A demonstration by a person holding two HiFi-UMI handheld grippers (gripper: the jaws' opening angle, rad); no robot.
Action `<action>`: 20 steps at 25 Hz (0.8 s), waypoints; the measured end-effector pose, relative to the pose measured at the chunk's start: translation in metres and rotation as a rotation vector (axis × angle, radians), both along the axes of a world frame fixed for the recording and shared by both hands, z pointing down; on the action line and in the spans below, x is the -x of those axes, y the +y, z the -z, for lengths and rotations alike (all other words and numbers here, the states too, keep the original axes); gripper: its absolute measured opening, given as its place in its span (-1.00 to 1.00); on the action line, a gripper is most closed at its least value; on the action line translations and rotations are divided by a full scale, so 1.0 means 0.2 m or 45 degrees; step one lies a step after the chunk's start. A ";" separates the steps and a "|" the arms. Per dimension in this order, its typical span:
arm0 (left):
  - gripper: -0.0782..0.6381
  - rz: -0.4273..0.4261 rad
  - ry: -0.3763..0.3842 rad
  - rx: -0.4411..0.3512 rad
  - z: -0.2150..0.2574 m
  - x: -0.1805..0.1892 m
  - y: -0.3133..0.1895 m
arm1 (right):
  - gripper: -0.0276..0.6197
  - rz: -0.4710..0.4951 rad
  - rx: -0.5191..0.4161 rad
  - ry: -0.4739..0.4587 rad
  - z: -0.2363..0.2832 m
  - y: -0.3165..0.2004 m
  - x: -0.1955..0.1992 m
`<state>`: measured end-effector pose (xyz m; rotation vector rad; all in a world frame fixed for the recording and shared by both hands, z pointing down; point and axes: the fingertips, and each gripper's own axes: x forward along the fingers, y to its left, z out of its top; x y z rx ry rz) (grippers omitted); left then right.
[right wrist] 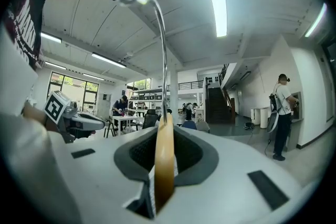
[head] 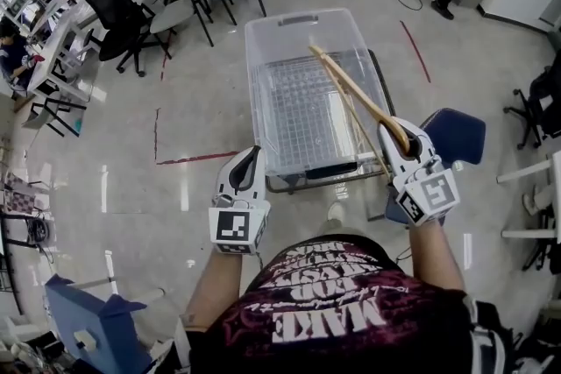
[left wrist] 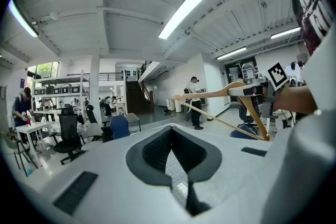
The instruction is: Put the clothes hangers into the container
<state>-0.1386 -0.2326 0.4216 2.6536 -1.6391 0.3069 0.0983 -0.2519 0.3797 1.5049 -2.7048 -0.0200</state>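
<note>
step: carrying phase; wooden clothes hanger [head: 351,88] clamped in right gripper [head: 396,138], not yet released
right fingers: closed on the hanger's neck just below the metal hook [right wrist: 152,8], wood [right wrist: 164,165] standing upright between them in the right gripper view
left gripper [head: 252,157]: fingers drawn together, nothing between; parked at the container's near left corner
hanger position: held at the container's near right corner, long arm slanting up over its open top toward the far side; not resting inside, by the look of it
container [head: 289,20]: clear plastic tub, lid off, ribbed bottom showing, no hangers seen in it
next move: probably lower and tip the hanger flat so both arms clear the rim, then open right fingers; needs length lined up with the tub's long side
hard to tell: whether the hanger's far tip touches the container wall; clear sides blur the edges
hidden: hook out of sight in head view, behind the right gripper
cut off: support under the container, only a dark frame [head: 317,174] at its near edge
</note>
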 end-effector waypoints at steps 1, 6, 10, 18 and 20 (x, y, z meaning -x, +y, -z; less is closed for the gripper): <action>-0.77 0.006 -0.001 0.001 0.00 -0.01 -0.02 | -0.73 0.006 0.001 -0.002 0.00 -0.03 -0.01; -0.77 0.028 -0.009 -0.002 0.00 -0.09 -0.10 | -0.73 0.039 0.000 -0.016 -0.01 -0.13 -0.08; -0.77 0.050 -0.009 -0.018 0.03 -0.15 -0.19 | -0.73 0.062 0.002 -0.021 0.00 -0.23 -0.14; -0.77 0.126 -0.018 -0.009 0.02 -0.25 -0.34 | -0.73 0.140 0.012 -0.031 -0.02 -0.45 -0.23; -0.77 0.144 -0.018 -0.012 0.02 -0.27 -0.36 | -0.73 0.159 0.005 -0.031 -0.02 -0.48 -0.25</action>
